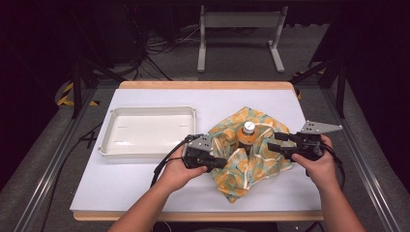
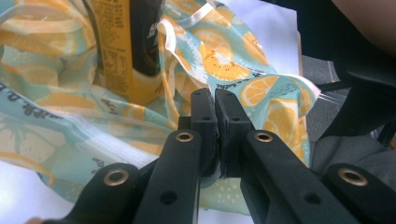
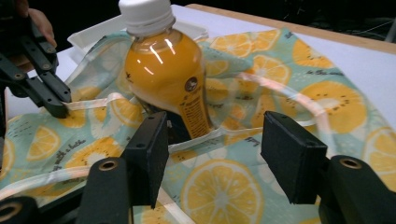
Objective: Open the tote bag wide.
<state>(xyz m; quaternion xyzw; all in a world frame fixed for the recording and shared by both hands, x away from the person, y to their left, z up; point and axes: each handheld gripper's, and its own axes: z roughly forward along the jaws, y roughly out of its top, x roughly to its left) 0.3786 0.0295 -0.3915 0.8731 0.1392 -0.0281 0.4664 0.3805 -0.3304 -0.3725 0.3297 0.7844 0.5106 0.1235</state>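
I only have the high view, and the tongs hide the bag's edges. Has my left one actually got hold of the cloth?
Observer: Yes. In the right gripper view the left tongs are shut on the white trim of the lemon-print bag.
Operator: And the right one?
Observer: The right tongs stand open, one jaw on either side of the near trim, with the pads not pressing it.
Operator: Is the bottle straight?
Observer: From the side, the bottle stands upright inside the bag, its base hidden below the rim.
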